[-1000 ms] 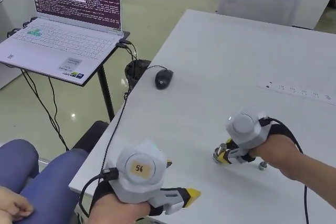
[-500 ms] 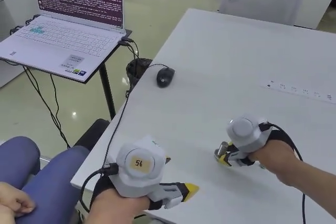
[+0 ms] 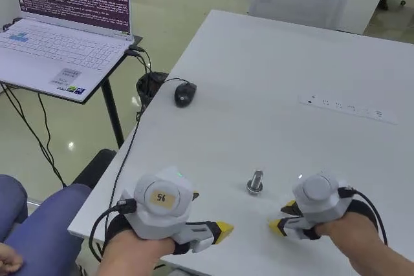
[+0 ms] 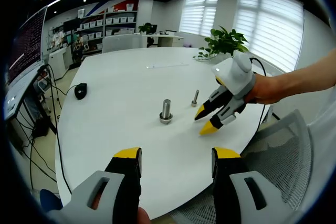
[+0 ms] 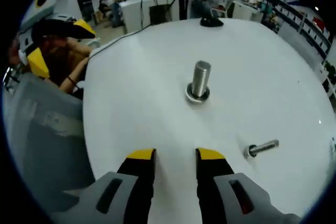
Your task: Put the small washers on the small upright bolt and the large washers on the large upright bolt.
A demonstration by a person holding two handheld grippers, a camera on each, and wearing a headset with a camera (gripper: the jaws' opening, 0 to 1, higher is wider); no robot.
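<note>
The large upright bolt [image 3: 255,182] is found standing on the white table [image 3: 272,95], with the small upright bolt [image 4: 195,98] set near it. The right gripper [image 5: 176,155] is held close to both bolts, jaws slightly parted and empty. The left gripper [image 4: 176,154] is held at the table's near edge, jaws spread wide, nothing gripped.

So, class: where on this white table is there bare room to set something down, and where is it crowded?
Bare: the white tabletop between the black computer mouse and the white power strip, out to the far edge. Crowded: the near edge, where the large steel upright bolt stands close to the left gripper and the right gripper.
</note>
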